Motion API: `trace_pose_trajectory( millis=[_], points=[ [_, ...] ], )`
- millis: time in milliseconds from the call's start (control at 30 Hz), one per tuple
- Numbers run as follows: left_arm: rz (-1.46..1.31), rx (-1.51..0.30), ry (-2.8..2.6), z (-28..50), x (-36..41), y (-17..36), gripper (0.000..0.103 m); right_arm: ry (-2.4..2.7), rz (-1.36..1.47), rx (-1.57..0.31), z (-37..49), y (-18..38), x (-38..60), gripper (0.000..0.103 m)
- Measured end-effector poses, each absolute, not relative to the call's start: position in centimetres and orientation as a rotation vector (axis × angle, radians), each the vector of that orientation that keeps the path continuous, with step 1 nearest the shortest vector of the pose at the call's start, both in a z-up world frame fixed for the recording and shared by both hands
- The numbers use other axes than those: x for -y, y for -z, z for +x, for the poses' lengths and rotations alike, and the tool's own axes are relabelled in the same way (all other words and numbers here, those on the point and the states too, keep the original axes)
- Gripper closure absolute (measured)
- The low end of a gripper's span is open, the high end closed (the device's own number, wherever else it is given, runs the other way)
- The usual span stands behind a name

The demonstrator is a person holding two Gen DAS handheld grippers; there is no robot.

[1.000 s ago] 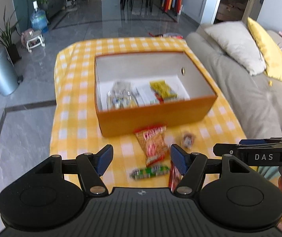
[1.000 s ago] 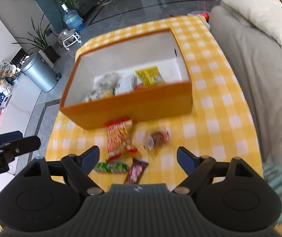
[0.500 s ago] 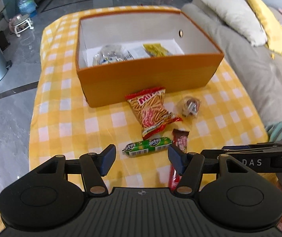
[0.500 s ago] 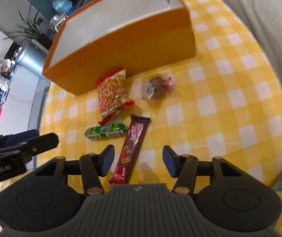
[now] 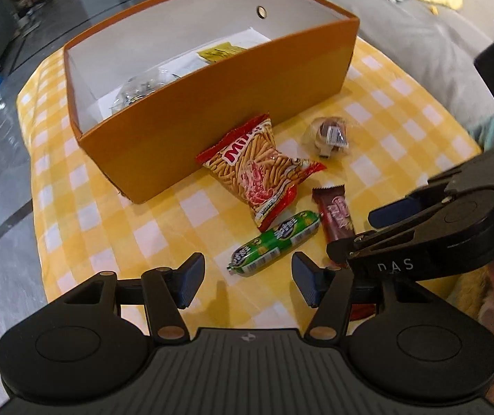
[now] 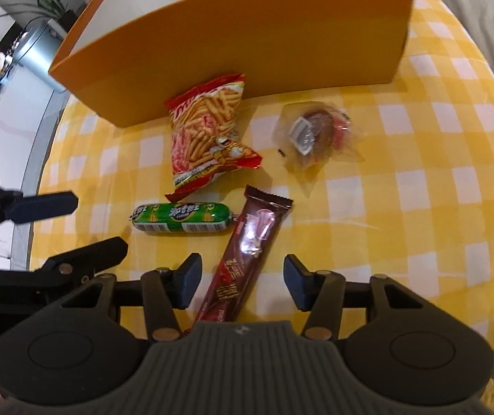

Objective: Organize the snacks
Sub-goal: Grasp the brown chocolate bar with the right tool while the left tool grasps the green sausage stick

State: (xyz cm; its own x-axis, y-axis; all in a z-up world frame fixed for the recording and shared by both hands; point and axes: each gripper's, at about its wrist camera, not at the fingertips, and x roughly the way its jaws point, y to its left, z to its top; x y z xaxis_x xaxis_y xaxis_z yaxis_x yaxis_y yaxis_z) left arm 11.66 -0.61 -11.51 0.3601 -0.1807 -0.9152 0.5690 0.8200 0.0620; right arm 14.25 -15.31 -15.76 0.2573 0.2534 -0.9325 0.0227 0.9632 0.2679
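Snacks lie loose on the yellow-checked counter (image 5: 115, 214) in front of an orange box (image 5: 233, 100), four of them by my count. One is a red and orange bag of stick crisps (image 5: 264, 169) leaning against the box's front wall. One is a green sausage-shaped pack (image 5: 274, 242) lying flat just below it. One is a long brown chocolate bar (image 6: 247, 252), and one a small clear-wrapped cake (image 6: 316, 135) off to the side, well apart from the others.

Inside the box more packets show: a yellow one (image 5: 221, 51) and a clear crinkled one (image 5: 143, 88), with white paper beneath. How many lie there I cannot tell, since the front wall hides the floor of the box.

Left gripper (image 5: 247, 283) hangs low over the green pack, its jaws spread and closing, the pack's end just ahead of the tips and untouched. Right gripper (image 6: 240, 282) has its jaws spread either side of the chocolate bar's lower half, clear of the wrapper. The bar's near end is cut off under the gripper body. Print on every wrapper is too blurred to read fully.
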Motion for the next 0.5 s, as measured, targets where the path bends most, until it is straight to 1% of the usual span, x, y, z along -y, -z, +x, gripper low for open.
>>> trace_pose_trajectory(
  millis=[67, 133, 233, 300, 500],
  points=[
    [0.437, -1.100, 0.522, 11.8, 0.7, 11.9, 0.035, -0.164, 0.217, -1.305, 14.4, 16.0, 14.9, 0.053],
    [0.472, -1.097, 0.540, 11.9, 0.9, 12.2, 0.035, -0.167, 0.194, -1.308, 14.7, 16.4, 14.4, 0.057],
    [0.500, -1.101, 0.564, 12.1, 1.1, 12.8, 0.035, -0.171, 0.166, -1.318, 14.9, 16.9, 13.9, 0.064],
    [0.505, -1.105, 0.580, 12.3, 1.4, 13.1, 0.035, -0.171, 0.156, -1.327, 15.0, 17.2, 13.8, 0.073],
    [0.545, -1.114, 0.627, 13.2, 2.5, 14.2, 0.035, -0.161, 0.164, -1.345, 14.8, 17.2, 14.9, 0.078]
  ],
)
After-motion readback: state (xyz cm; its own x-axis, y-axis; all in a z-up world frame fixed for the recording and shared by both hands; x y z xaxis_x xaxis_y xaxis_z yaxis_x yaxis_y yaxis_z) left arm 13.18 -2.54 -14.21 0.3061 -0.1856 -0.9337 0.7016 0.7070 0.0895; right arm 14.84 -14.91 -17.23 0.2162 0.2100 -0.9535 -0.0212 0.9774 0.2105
